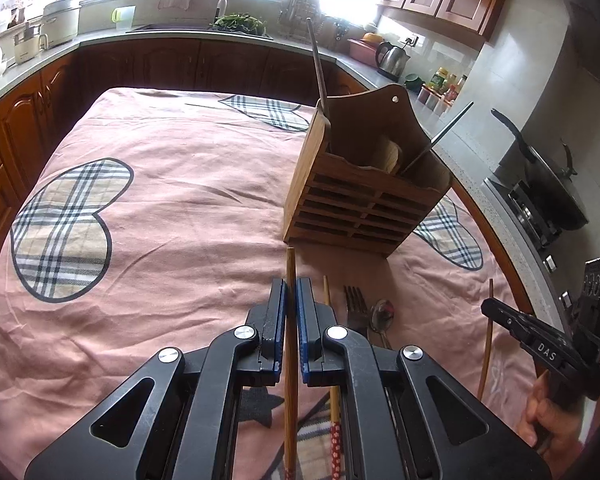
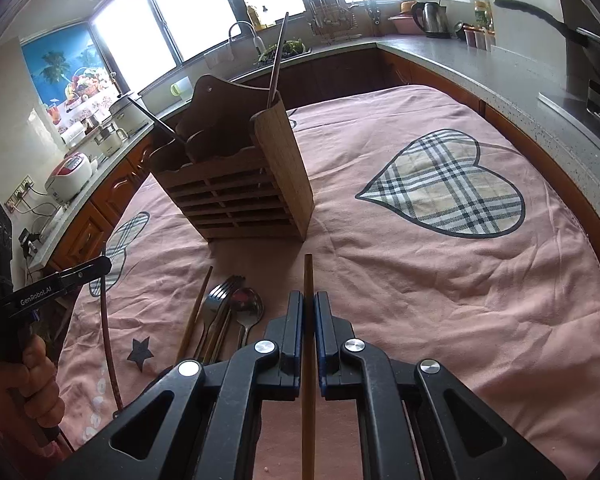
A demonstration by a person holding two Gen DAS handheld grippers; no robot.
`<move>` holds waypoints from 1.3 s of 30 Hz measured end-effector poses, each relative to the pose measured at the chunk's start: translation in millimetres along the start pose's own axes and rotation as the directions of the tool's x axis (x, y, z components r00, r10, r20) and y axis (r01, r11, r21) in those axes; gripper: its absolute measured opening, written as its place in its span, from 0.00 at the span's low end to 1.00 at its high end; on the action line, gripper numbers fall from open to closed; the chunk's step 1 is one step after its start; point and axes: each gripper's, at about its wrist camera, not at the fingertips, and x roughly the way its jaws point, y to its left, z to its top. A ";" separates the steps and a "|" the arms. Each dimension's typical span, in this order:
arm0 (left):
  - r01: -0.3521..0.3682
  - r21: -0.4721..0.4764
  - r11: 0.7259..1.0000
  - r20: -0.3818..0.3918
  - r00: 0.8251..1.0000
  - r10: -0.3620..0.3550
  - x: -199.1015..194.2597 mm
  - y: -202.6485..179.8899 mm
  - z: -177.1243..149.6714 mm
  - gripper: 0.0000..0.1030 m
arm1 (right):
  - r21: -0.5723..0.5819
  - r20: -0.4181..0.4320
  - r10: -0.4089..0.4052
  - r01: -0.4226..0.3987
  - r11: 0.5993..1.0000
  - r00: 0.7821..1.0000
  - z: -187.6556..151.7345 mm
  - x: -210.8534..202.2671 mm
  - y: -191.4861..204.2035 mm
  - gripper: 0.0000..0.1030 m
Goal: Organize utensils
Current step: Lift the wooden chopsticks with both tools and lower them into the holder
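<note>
Bamboo, I'd say, is what both chopsticks are made of: my left gripper [image 1: 291, 308] pinches one chopstick [image 1: 291, 276] between its blue pads, and my right gripper [image 2: 308, 314] has its jaws pressed onto a second chopstick [image 2: 308, 280], each stick running back under the tool and pointing at the wooden caddy [image 1: 364, 196] standing on the pink cloth [image 1: 172, 200]. I judge the step to be the carry to the caddy, with both sticks clamped and not yet lifted clear; the next move calls for tipping each stick upright and dropping it into an open compartment, steering past the dark handles already leaning there. Loose pieces still wait on the cloth: a fork [image 2: 216, 304], a spoon [image 2: 248, 308] and another chopstick [image 2: 198, 304]. From the left wrist I can look down into the caddy's compartments and see a red-patterned chopstick end [image 1: 335, 448] by my fingers; the right wrist hides that but shows the caddy's slatted front and the fork and spoon in full
</note>
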 end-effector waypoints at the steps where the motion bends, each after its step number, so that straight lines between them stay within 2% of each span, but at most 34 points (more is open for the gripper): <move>1: 0.002 -0.001 1.000 0.004 1.000 -0.002 -2.3 -0.5 -2.4 0.05 | -0.003 0.005 0.002 -0.002 1.000 1.000 0.1 -2.2 1.4 0.05; 23: 0.027 0.007 1.000 0.139 0.990 -0.028 -87.3 -5.6 -32.0 0.05 | -0.072 0.143 0.048 -0.038 0.997 0.989 -2.9 -72.4 33.3 0.05; 30: 0.042 0.016 0.999 0.197 0.979 -0.044 -110.4 -8.4 -33.6 0.05 | -0.090 0.196 0.060 -0.043 0.995 0.979 -3.2 -88.6 41.4 0.05; 39: 0.036 0.019 0.999 0.255 0.966 -0.040 -121.3 -11.2 -25.3 0.05 | -0.095 0.265 0.068 -0.044 0.995 0.962 4.1 -103.8 44.4 0.05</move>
